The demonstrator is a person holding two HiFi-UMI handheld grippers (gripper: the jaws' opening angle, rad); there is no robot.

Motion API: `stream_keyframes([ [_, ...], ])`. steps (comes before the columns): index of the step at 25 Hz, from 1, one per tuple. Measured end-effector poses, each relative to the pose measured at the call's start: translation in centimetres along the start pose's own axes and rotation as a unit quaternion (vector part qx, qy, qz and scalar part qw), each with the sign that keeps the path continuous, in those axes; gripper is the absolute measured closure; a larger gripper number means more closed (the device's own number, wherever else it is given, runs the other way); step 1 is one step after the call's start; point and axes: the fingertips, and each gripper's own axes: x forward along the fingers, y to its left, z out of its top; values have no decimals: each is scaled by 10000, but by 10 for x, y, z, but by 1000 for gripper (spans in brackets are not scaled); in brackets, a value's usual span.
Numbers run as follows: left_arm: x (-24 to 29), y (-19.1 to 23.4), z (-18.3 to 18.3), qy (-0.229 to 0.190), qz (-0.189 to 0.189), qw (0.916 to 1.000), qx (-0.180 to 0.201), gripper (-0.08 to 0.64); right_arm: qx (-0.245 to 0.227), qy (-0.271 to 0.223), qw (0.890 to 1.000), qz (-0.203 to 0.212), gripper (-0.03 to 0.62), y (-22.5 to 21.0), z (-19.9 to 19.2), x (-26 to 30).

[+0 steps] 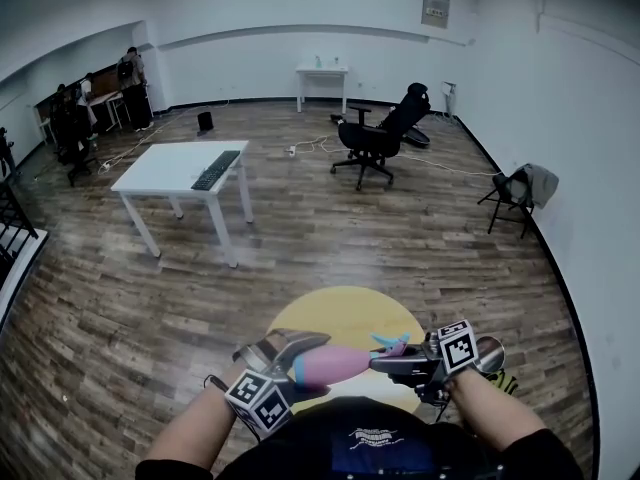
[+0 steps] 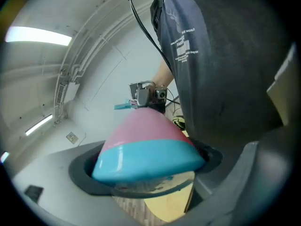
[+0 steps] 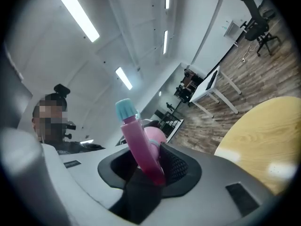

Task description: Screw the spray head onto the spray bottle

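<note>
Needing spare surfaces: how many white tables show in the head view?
2: one white table with a keyboard, mid-left; a small white table by the far wall. More may be hidden.

Pink and teal everywhere in this one

The spray bottle is pink with a light blue band at its wide end, and the spray head is a deeper pink with a teal tip. The left gripper and right gripper are pale grey with black pads, and each has a cube covered in black-and-white square markers. The round table is yellow and the floor is brown wood planks. The shirt looks dark navy, though that's hard to call in this light, with small white print. Further back there's a white table, a black keyboard and a black office chair.
</note>
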Motion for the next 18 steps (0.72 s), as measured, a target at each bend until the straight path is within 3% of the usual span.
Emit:
stream_keyframes([
  [2,-4,2,5,-486,-313,9938,-950,38,-51,-142,9998,-89,445,0,7,0],
  [3,-8,3,12,-882,-594,9806,-1647,38,-233,-184,9993,-217,436,1,11,0],
  [5,-15,6,24,-1653,-1167,9352,-2906,38,-826,-111,9951,-531,347,4,15,-4],
  [6,-19,6,27,-1883,-1359,9154,-3288,38,-1094,-15,9920,-634,336,7,15,-6],
  [7,-21,5,29,-2011,-1471,9033,-3492,38,-1276,93,9894,-682,334,9,13,-7],
  [9,-22,3,32,-2105,-1541,8963,-3587,38,-1417,314,9871,-671,334,14,6,-6],
  [12,-20,7,38,-2170,-1488,8974,-3542,38,-1455,532,9861,-595,356,17,-4,2],
  [13,-19,8,40,-2163,-1427,9023,-3446,38,-1442,519,9867,-534,390,19,-4,4],
  [14,-19,8,41,-2103,-1331,9125,-3246,40,-1393,464,9882,-438,413,21,-3,4],
  [16,-15,3,38,-1670,-990,9506,-2422,40,-1221,367,9916,-224,440,25,-2,3],
  [17,-13,-1,32,-1284,-755,9721,-1811,40,-1138,380,9926,-177,440,26,-4,2],
  [18,-11,-4,25,-870,-506,9883,-1143,40,-1023,414,9938,-165,442,24,-6,2],
])
